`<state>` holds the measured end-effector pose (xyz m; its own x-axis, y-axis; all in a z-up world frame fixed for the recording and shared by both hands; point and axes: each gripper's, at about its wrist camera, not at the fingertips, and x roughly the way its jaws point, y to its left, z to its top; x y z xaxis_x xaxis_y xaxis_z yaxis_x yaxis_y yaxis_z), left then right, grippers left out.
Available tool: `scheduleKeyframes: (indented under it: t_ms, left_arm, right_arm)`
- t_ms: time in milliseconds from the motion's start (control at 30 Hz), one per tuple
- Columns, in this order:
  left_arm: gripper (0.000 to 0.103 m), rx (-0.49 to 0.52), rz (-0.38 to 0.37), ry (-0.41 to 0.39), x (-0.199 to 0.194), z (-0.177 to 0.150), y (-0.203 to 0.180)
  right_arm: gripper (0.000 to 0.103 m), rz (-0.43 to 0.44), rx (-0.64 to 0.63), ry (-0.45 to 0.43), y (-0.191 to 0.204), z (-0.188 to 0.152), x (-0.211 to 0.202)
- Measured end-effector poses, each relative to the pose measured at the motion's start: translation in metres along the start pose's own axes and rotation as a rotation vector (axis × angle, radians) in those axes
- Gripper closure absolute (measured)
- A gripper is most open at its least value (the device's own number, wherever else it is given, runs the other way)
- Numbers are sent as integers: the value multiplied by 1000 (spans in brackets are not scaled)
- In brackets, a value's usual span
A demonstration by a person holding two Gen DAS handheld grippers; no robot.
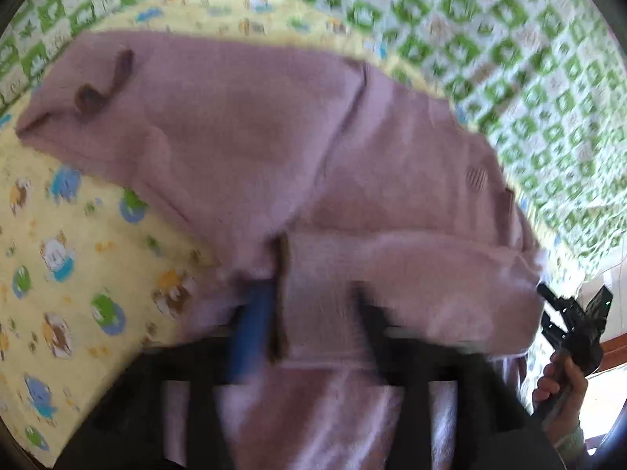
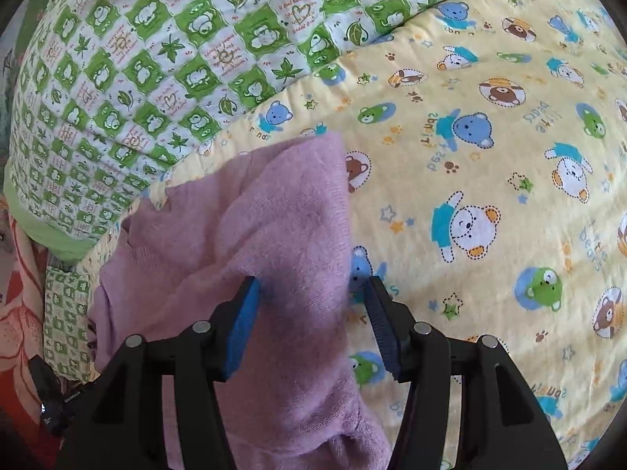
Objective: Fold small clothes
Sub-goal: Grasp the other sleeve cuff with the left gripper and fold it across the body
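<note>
Fuzzy mauve knit sweater (image 2: 274,243) lies between our right gripper (image 2: 311,325) fingers, jaws apart, unpinched. We see our left gripper (image 1: 309,325) spread open over its brown-trimmed cuff. It rests on the yellow bear-print sheet (image 2: 490,196), beside the green checked quilt (image 2: 156,58).

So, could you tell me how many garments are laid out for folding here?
1: a pink knitted garment lying on the yellow bear-print sheet, part of it lying between the right gripper's fingers. Others may lie out of view.
</note>
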<state>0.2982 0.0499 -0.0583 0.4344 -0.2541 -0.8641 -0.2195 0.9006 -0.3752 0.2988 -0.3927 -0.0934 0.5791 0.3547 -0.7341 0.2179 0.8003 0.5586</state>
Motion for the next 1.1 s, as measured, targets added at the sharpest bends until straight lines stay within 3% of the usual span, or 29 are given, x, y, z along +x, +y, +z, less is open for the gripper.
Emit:
scheduleKeyframes:
  t_ms: [100,167,233,267,300,400,467,533,633,867,900,933,967,1100]
  left_arm:
    - [26,-5,28,27,13,-4,-8]
    - [37,30,103,46,26,-4,-16]
    - [73,71,126,29,32,-3,-22]
    - [88,84,104,23,32,-1,-25]
    - [97,80,68,27,29,2,-26]
    - [99,59,0,-78,-10,9,-28]
    - [99,84,45,-142,-26,11,-22]
    - [99,91,114,-123,-16,13,-9]
    - [99,9,85,-92,-9,13,16]
    - [99,59,103,-86,-3,5,0]
    - [99,59,103,-84,-2,5,2]
    - [99,57,96,-81,-3,3,3]
    - [99,56,88,-80,-1,6,3]
    - [99,141,60,-68,8,7,-23]
  right_arm:
    - [46,4,-6,3,2,-3,-1]
    - [46,7,-15,7,6,-4,2]
    - [46,4,-23,9,8,-4,3]
    - [46,4,-23,9,8,-4,3]
    - [46,5,-20,8,7,-4,3]
    - [46,3,-11,-5,5,-1,-3]
    - [46,2,-16,-26,4,2,-9]
    - [46,-7,-23,-39,2,4,-11]
    - [46,-10,-18,-25,0,5,-7]
    - [46,4,-78,-12,15,3,9]
    - [49,-3,-112,-8,19,4,14]
    - [60,-20,-144,5,24,4,18]
    - [94,-40,-172,24,27,7,20]
    - [94,-83,-154,-62,15,25,-13]
